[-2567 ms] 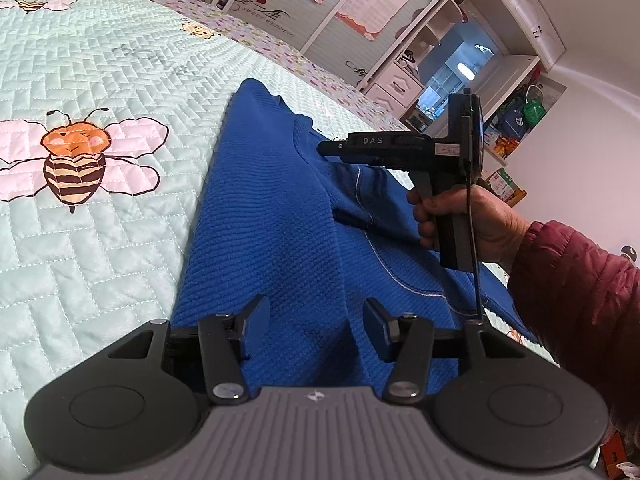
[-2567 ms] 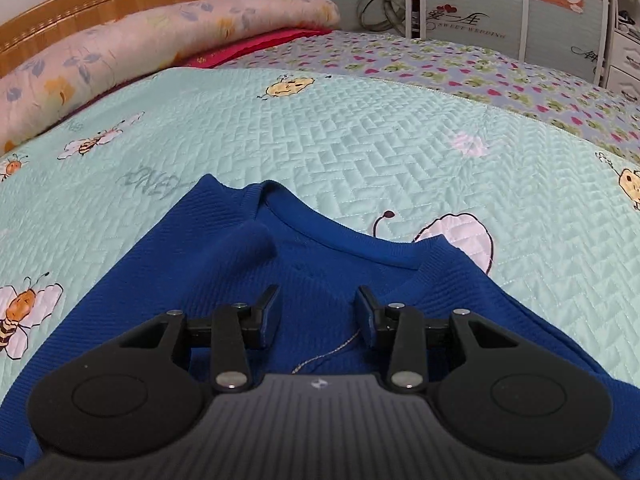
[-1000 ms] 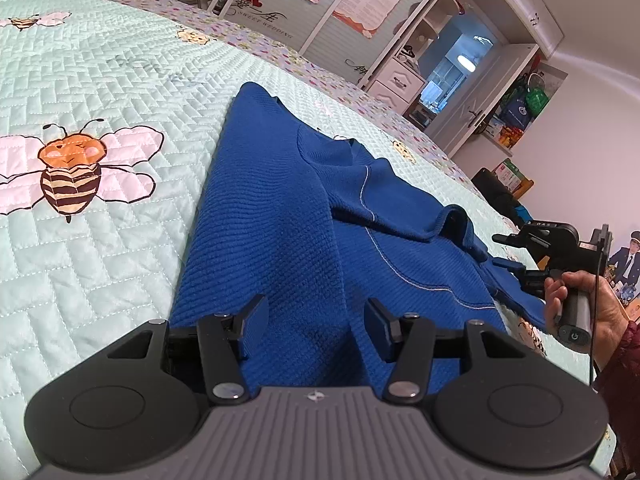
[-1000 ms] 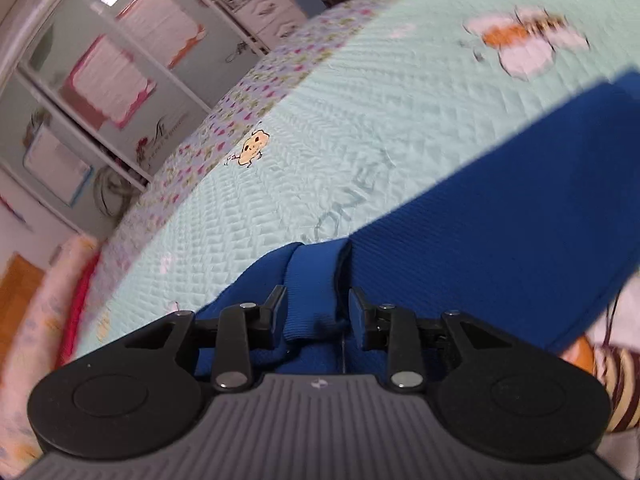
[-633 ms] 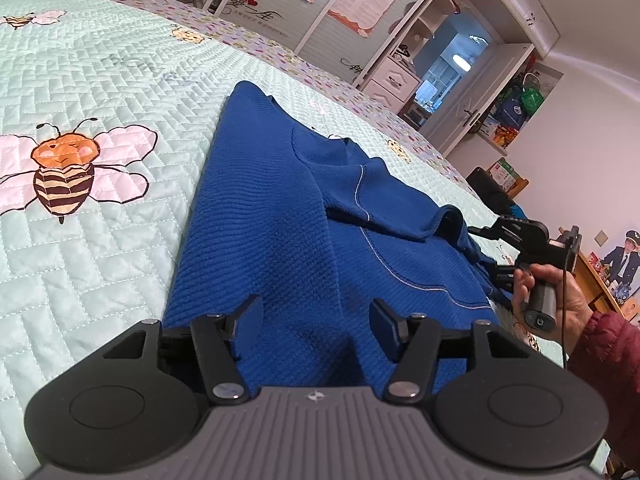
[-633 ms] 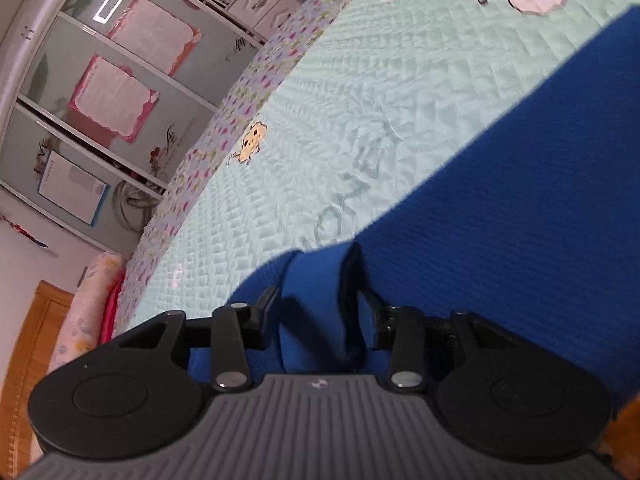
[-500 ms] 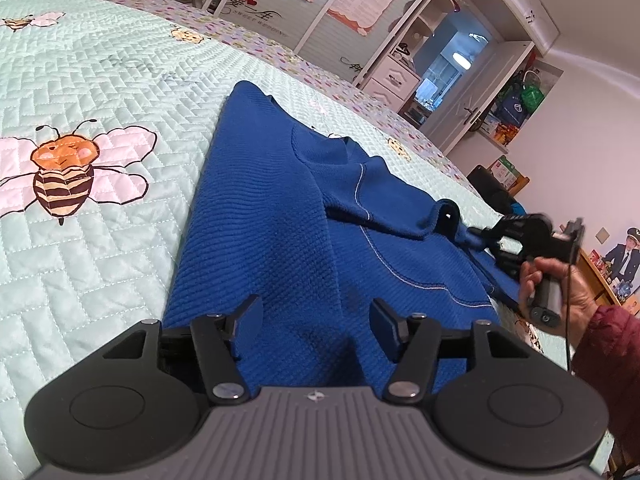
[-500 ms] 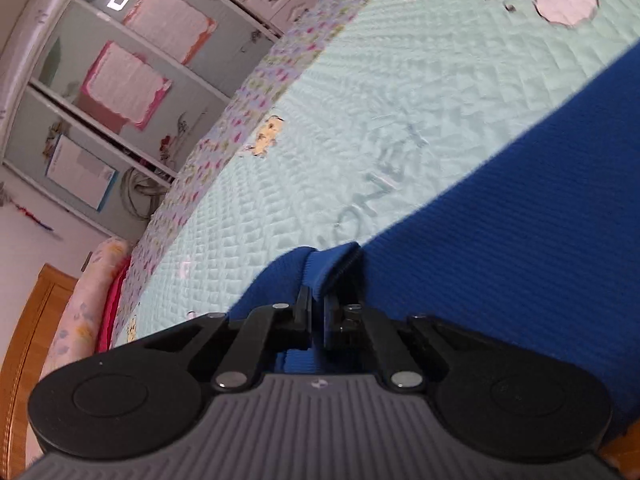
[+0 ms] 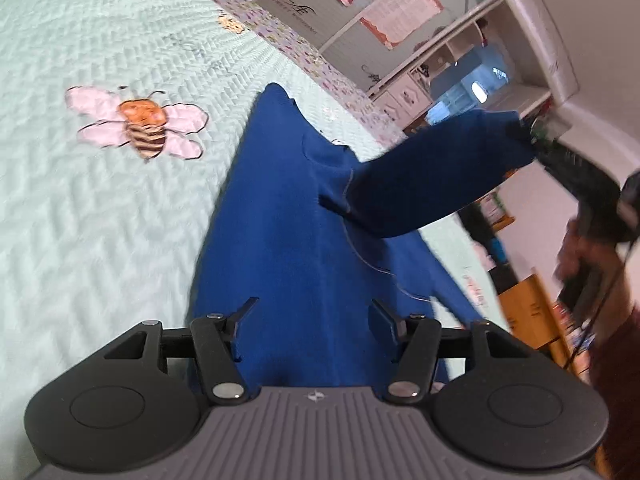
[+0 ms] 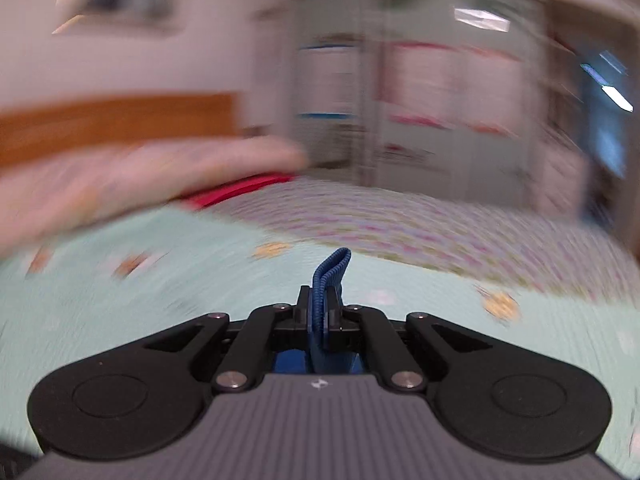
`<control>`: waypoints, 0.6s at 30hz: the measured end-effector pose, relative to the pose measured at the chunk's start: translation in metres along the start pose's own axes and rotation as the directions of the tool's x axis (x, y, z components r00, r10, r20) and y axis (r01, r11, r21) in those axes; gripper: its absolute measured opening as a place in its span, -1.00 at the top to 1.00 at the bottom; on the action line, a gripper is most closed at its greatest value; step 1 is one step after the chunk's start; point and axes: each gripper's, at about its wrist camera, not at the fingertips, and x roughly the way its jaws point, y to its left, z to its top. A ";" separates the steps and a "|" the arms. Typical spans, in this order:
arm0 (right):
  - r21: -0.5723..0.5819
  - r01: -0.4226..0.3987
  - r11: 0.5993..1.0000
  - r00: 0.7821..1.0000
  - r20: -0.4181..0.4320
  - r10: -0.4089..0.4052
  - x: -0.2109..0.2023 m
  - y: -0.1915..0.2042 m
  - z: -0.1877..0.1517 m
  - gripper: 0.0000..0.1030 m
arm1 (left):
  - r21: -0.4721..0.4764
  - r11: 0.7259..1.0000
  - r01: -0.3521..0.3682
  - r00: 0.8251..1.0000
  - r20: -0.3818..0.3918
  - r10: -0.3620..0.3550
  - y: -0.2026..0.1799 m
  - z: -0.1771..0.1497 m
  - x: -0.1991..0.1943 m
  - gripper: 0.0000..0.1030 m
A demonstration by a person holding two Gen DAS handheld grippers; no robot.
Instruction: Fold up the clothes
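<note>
Right gripper: clamped on blue sweater's cuff.
Left gripper: jaws apart, over sweater.
Surroundings: bee-print quilt at 10 o'clock.
Writing: blurred, unreadable.

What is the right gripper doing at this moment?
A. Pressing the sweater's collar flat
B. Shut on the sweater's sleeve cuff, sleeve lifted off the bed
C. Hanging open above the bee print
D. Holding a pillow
B: the right gripper is shut on the cuff, and the sleeve hangs lifted above the sweater.

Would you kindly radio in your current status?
Right claw shut on blue knit sweater's cuff, sleeve lifted. Left claw open above sweater. Nothing in the way.
</note>
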 end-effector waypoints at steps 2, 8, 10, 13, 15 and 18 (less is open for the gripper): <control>-0.069 -0.072 0.995 0.997 -0.040 0.070 -0.013 0.045 -0.023 0.94 | 0.013 1.000 -0.026 1.000 0.005 0.026 -0.002 -0.004 -0.017 -0.19; -0.214 -0.184 0.959 0.977 -0.147 0.154 -0.053 0.146 -0.107 0.94 | 0.017 0.997 -0.072 0.997 -0.025 0.072 0.003 -0.018 -0.043 -0.19; -0.227 -0.170 0.959 0.978 -0.157 0.136 -0.060 0.161 -0.123 0.94 | 0.012 0.996 -0.086 0.996 -0.033 0.086 0.005 -0.022 -0.046 -0.19; -0.185 -0.144 0.972 0.982 -0.150 0.116 -0.057 0.155 -0.124 0.94 | -0.001 0.996 -0.092 0.995 -0.039 0.091 0.007 -0.025 -0.048 -0.19; -0.164 -0.138 0.977 0.983 -0.139 0.116 -0.061 0.152 -0.121 0.94 | -0.007 0.996 -0.086 0.996 -0.033 0.086 0.008 -0.026 -0.050 -0.19; -0.157 -0.138 0.978 0.986 -0.114 0.120 -0.056 0.146 -0.109 0.94 | -0.029 0.997 -0.076 0.997 -0.018 0.075 0.011 -0.025 -0.050 -0.19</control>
